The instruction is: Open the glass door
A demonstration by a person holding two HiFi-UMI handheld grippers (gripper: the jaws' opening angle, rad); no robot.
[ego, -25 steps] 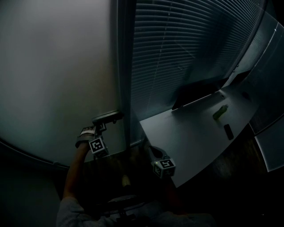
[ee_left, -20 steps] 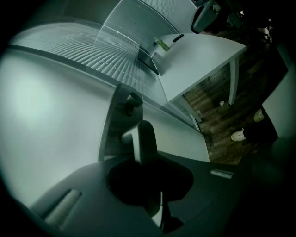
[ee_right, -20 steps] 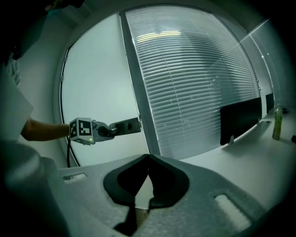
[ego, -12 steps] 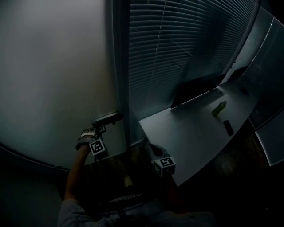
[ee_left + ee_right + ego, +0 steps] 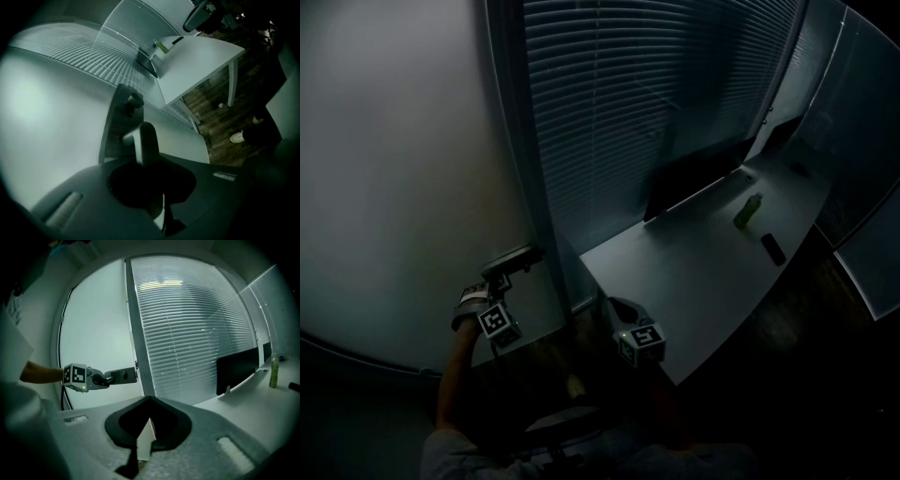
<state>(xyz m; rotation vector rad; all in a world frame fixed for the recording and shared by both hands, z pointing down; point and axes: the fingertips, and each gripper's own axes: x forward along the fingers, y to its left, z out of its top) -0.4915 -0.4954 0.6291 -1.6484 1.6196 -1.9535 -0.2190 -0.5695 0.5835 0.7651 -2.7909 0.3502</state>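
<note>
The frosted glass door (image 5: 394, 169) fills the left of the head view, with a metal lever handle (image 5: 511, 260) near its right edge. My left gripper (image 5: 502, 281) is shut on that handle, with its marker cube just below. In the left gripper view the lever (image 5: 146, 140) runs out from between the jaws, in front of the lock plate (image 5: 119, 117). My right gripper (image 5: 623, 314) hangs to the right of the door, shut and empty. From the right gripper view I see the left gripper (image 5: 101, 379) on the handle (image 5: 123, 375).
Closed blinds (image 5: 656, 103) cover the glass wall right of the door frame. A white desk (image 5: 694, 281) stands at the right with a dark monitor (image 5: 689, 178), a green bottle (image 5: 747, 210) and a small dark object (image 5: 773, 249). A person's shoe (image 5: 238, 137) rests on the wooden floor.
The door's edge and handle have shifted left and slightly lower in the head view, with the left gripper still on the handle. The right gripper has risen slightly.
</note>
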